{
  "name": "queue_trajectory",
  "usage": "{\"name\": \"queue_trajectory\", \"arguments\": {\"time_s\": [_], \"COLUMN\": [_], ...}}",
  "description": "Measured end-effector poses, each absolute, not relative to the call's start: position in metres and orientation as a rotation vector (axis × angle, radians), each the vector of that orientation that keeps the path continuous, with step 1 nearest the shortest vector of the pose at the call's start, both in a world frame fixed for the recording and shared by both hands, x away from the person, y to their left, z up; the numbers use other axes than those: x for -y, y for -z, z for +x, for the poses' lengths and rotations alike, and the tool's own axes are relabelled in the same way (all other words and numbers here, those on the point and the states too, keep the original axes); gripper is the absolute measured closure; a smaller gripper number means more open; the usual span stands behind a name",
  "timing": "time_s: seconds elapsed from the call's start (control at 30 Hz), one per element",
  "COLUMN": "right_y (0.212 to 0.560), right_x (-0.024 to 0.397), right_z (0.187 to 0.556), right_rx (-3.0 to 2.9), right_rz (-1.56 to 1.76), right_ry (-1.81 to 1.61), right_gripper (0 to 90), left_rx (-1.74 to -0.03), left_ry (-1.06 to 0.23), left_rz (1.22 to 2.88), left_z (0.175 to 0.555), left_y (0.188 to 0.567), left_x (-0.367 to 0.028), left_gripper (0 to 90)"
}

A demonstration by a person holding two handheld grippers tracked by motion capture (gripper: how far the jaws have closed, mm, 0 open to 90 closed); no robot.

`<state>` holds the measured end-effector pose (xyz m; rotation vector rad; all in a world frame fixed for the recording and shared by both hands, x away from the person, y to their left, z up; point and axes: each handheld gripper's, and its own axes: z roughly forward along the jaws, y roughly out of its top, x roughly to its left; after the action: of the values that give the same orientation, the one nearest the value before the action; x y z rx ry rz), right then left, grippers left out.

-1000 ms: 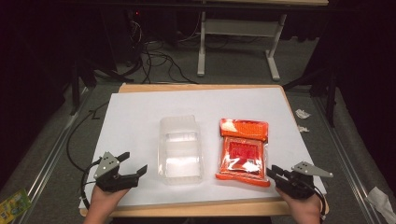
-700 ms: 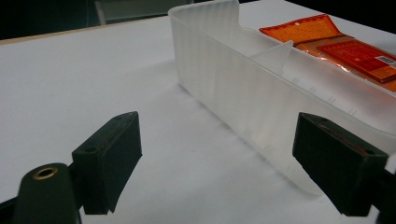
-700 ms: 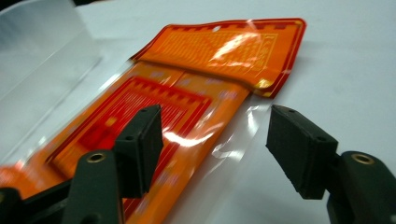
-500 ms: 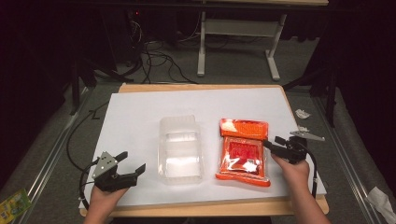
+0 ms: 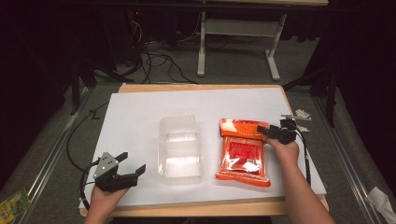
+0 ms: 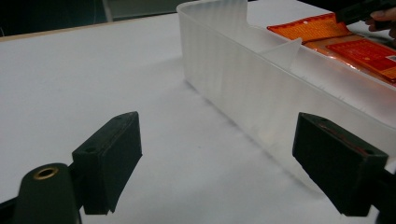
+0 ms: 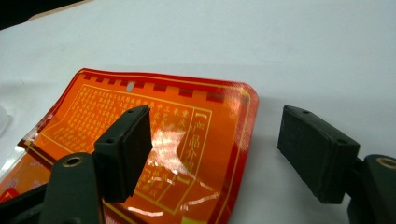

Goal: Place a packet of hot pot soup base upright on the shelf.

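Pouch (image 5: 243, 150) flat right of tray (image 5: 180, 149) | right gripper (image 7: 212, 140) wide, just opened, straddling pouch's far right corner, nothing gripped | left gripper (image 6: 217, 156) wide, near-left of tray

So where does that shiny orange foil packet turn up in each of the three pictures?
High view: the shiny orange foil packet lies right of centre on the white sheet, the right claw at its far corner.
Left gripper view: top right, behind the clear plastic tray.
Right gripper view: lower left, its corner between the open jaws.
Shared landmark: the packet's dashed red border.
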<state>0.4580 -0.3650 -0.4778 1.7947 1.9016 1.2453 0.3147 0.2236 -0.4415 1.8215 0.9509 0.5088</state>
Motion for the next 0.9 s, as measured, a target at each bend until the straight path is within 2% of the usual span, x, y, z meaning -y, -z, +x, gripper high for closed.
{"name": "queue_trajectory", "arguments": {"time_s": [0.13,0.27,0.43,0.47,0.9], "right_y": [0.481,0.482,0.470,0.466,0.438], "right_x": [0.366,0.365,0.359,0.356,0.343], "right_z": [0.463,0.462,0.451,0.448,0.398], "right_rx": [-1.907,-1.954,-1.968,-1.965,-1.829], "right_rz": [1.810,1.795,1.704,1.671,1.511], "right_ry": [-1.283,-1.307,-1.262,-1.253,-1.291], "right_gripper": [35.7,52.8,87.5,90.0,90.0], "left_rx": [-0.953,-0.951,-0.945,-0.943,-0.920], "left_ry": [-0.512,-0.514,-0.516,-0.515,-0.520], "left_rz": [1.819,1.818,1.817,1.819,1.808], "left_z": [0.314,0.314,0.314,0.314,0.310], "left_y": [0.442,0.441,0.441,0.440,0.436], "left_x": [-0.224,-0.224,-0.223,-0.222,-0.218], "left_gripper": [16.3,16.4,16.4,16.5,16.6]}}
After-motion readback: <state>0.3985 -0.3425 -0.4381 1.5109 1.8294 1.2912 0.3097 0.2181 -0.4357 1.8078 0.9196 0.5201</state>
